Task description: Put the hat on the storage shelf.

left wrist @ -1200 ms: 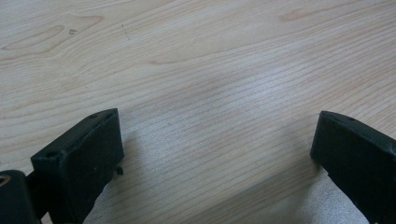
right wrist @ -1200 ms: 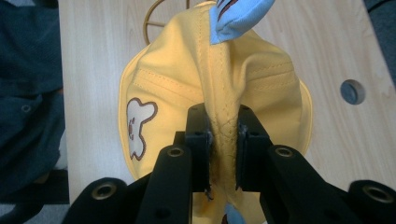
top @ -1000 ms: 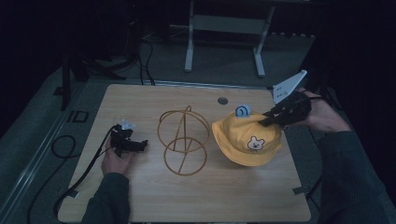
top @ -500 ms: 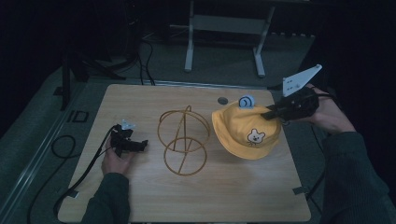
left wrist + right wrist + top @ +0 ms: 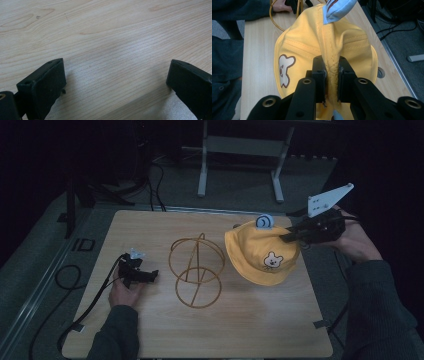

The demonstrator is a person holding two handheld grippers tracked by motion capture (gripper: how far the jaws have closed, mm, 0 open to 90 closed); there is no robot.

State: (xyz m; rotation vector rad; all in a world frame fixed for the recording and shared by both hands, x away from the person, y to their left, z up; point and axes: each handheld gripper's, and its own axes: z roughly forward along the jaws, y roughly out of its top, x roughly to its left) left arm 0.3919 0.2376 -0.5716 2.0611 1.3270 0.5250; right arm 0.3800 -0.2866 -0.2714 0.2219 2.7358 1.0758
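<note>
A yellow bucket hat (image 5: 260, 254) with a bear face patch and a pale blue ear (image 5: 264, 221) hangs lifted off the table at the right. My right gripper (image 5: 286, 238) is shut on a pinched fold of the hat's crown (image 5: 332, 75), and the hat droops from its jaws. A gold wire hat stand (image 5: 196, 270) sits on the table's middle, left of the hat. At the left of the table my left gripper (image 5: 150, 276) rests low, jaws wide open with bare wood (image 5: 115, 72) between them.
The wooden table (image 5: 150, 230) has a round cable hole (image 5: 381, 72) near its far right edge. A cable (image 5: 75, 285) trails off the left edge. A metal stand's legs (image 5: 240, 165) sit on the floor beyond the table.
My right gripper has lifted the hat up off the table and tilted it, so the brim now hangs down. The left gripper has stayed where it was.
</note>
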